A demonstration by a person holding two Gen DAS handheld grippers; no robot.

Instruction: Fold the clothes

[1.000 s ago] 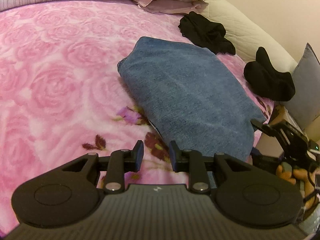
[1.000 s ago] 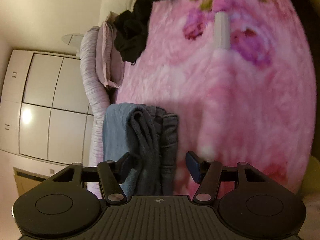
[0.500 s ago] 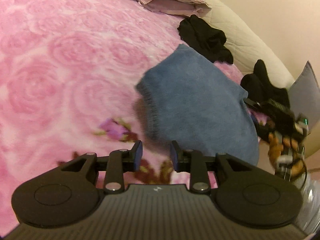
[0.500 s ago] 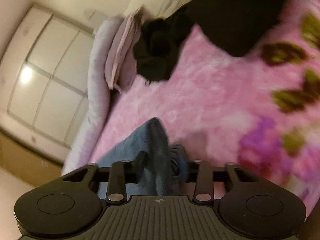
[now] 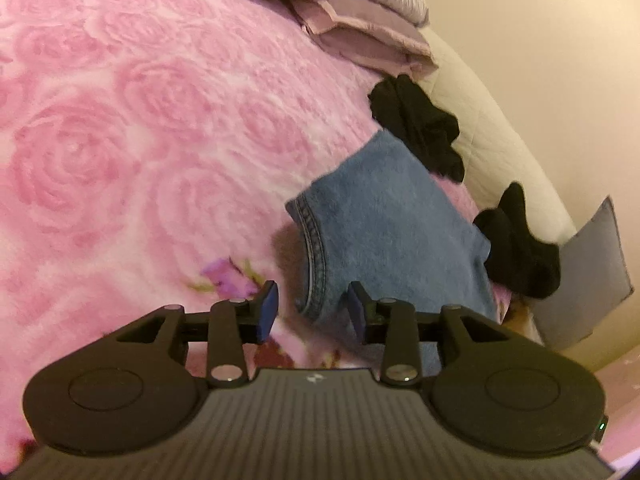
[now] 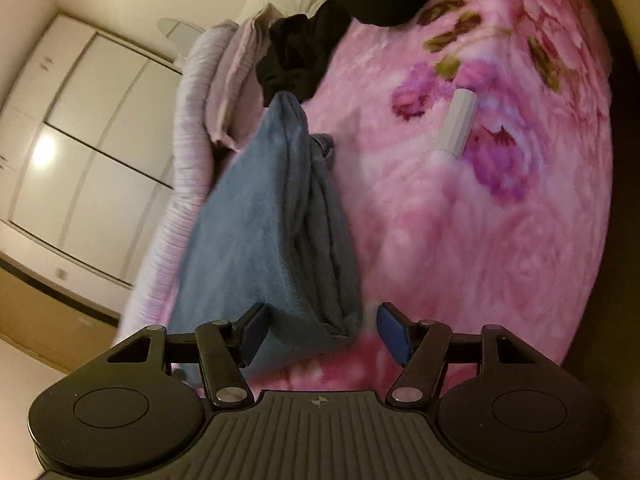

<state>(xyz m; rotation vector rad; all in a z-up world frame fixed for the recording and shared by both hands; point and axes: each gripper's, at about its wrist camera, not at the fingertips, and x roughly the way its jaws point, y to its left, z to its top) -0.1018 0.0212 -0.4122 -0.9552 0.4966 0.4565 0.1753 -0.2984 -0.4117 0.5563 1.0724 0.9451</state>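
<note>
Folded blue jeans (image 5: 392, 236) on pink bed (image 5: 120, 152). Left gripper (image 5: 312, 312) fingers spread around hem corner; right gripper (image 6: 320, 334) fingers spread, seemingly straddling folded edge.

Both the left hand-held gripper (image 5: 312, 306) and right hand-held gripper (image 6: 320, 330) have jaws spread apart.

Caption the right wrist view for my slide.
Open right gripper around the edge of folded blue jeans on a pink floral blanket.
</note>
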